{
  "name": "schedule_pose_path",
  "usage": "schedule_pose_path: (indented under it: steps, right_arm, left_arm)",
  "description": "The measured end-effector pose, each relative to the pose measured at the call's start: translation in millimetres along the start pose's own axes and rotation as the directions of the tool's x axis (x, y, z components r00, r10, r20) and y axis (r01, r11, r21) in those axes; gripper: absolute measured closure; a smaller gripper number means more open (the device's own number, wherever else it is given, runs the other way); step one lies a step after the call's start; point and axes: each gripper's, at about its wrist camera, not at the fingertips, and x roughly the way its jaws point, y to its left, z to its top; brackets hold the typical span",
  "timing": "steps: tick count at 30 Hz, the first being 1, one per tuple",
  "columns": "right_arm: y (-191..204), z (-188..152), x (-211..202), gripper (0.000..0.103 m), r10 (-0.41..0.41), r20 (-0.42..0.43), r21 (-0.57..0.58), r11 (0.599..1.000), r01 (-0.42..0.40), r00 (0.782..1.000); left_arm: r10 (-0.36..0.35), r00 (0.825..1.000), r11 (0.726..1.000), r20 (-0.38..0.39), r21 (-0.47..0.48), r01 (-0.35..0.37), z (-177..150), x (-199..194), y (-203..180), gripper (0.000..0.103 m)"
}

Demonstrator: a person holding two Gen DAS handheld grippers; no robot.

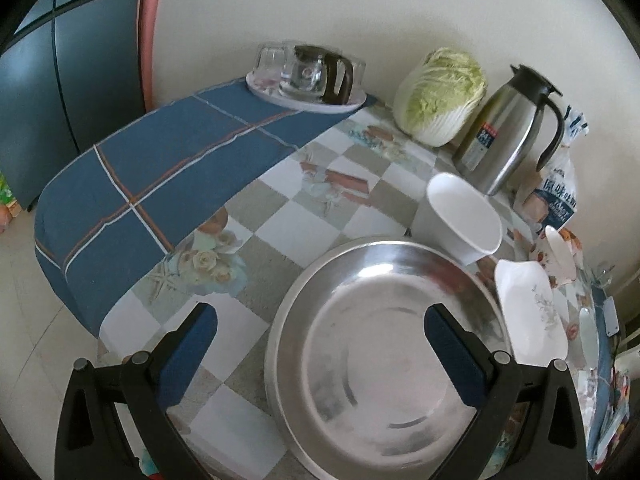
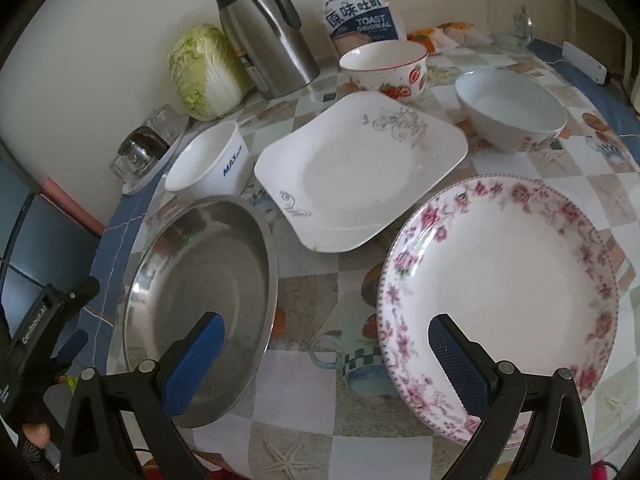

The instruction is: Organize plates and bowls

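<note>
Nothing stacked yet, judging from the two views — every dish lies single on the checked tablecloth [image 2: 304, 396], so the sorting seems to be at its very beginning.

Steel plate [image 1: 384, 360] directly under the left gripper [image 1: 320, 356], rim passing between the two blue pads; jaws spread wide, nothing held, no clear touch with the metal. Same steel plate [image 2: 200, 276] just left of the right gripper [image 2: 326, 364] in the right wrist view. Flowered round plate [image 2: 500, 300] under and ahead of the right pad of that gripper; jaws also wide apart, empty, only tablecloth between them.

Further ahead of the right gripper: square white plate [image 2: 360, 172], near both round plates but apart from them. Beyond it, to the left, a white bowl with blue letters [image 2: 208, 160]; straight ahead a strawberry bowl [image 2: 384, 68]; to the right a plain pale bowl [image 2: 512, 108]. All three bowls upright and well apart from each other.

Left to do, as far as can be judged: three plates into one pile, three bowls nested into another.

At the far edge, not part of the work: steel thermos jug [image 2: 264, 32], cabbage [image 2: 204, 72], bag of toast [image 2: 360, 20], and a tray with glassware [image 1: 308, 76] far ahead of the left gripper.
</note>
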Motion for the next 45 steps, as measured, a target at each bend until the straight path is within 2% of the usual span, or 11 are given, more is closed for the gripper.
schedule_pose_path:
  steps: [9, 13, 16, 24, 28, 30, 33, 34, 37, 42, 45]
  right_arm:
    - [22.3, -4.9, 12.9, 0.0, -0.015, -0.042, -0.053, 0.999, 0.013, 0.999]
    - [33.7, -8.0, 16.8, 0.005, -0.024, -0.053, -0.1, 0.995, 0.019, 0.998]
    - [38.0, -9.9, 18.0, 0.018, -0.021, -0.049, -0.115, 0.993, 0.015, 0.999]
    - [37.9, -9.4, 23.7, 0.053, 0.024, -0.054, -0.1, 0.995, -0.029, 0.998]
    - [41.1, -7.5, 27.9, 0.061, 0.025, -0.058, -0.104, 0.994, -0.031, 0.998]
    - [43.1, -6.7, 30.0, 0.069, 0.028, -0.058, -0.11, 0.993, -0.034, 0.998]
    - [45.3, -5.5, 33.3, 0.071, 0.021, -0.058, -0.117, 0.993, -0.027, 0.998]
    - [45.4, -4.9, 34.1, 0.072, 0.021, -0.06, -0.116, 0.993, -0.028, 0.998]
    - [46.0, -4.9, 37.1, 0.073, 0.017, -0.064, -0.113, 0.993, -0.025, 0.998]
    - [44.9, -4.0, 42.8, 0.082, 0.017, -0.076, -0.104, 0.994, -0.025, 0.997]
    - [44.5, -4.0, 45.1, 0.085, 0.017, -0.081, -0.103, 0.994, -0.025, 0.997]
  left_arm:
    - [-0.026, 0.996, 1.0, -0.09, 0.015, 0.027, 0.1, 23.4, 9.8, 0.0]
    - [-0.011, 0.994, 1.0, -0.11, 0.021, 0.013, 0.9, 28.9, 12.6, 0.0]
    - [0.023, 0.992, 1.0, -0.125, 0.014, -0.021, 2.4, 32.3, 16.6, 0.0]
    - [0.005, 0.985, 1.0, -0.175, -0.027, -0.01, 3.7, 46.7, 24.6, 0.001]
    - [0.008, 0.981, 1.0, -0.192, -0.018, -0.012, 6.3, 53.2, 23.8, 0.006]
    - [0.007, 0.979, 1.0, -0.203, -0.021, -0.012, 7.4, 57.4, 24.2, 0.007]
    - [0.015, 0.978, 1.0, -0.209, -0.014, -0.019, 9.1, 62.5, 24.4, 0.007]
    - [0.013, 0.977, 1.0, -0.211, -0.014, -0.016, 9.4, 63.6, 24.6, 0.009]
    - [0.015, 0.975, 1.0, -0.223, -0.007, -0.017, 10.3, 68.5, 23.9, 0.029]
    - [0.02, 0.969, 1.0, -0.246, 0.004, -0.019, 9.2, 78.4, 23.4, 0.031]
    - [0.019, 0.969, 1.0, -0.245, 0.006, -0.018, 11.2, 80.0, 24.7, 0.038]
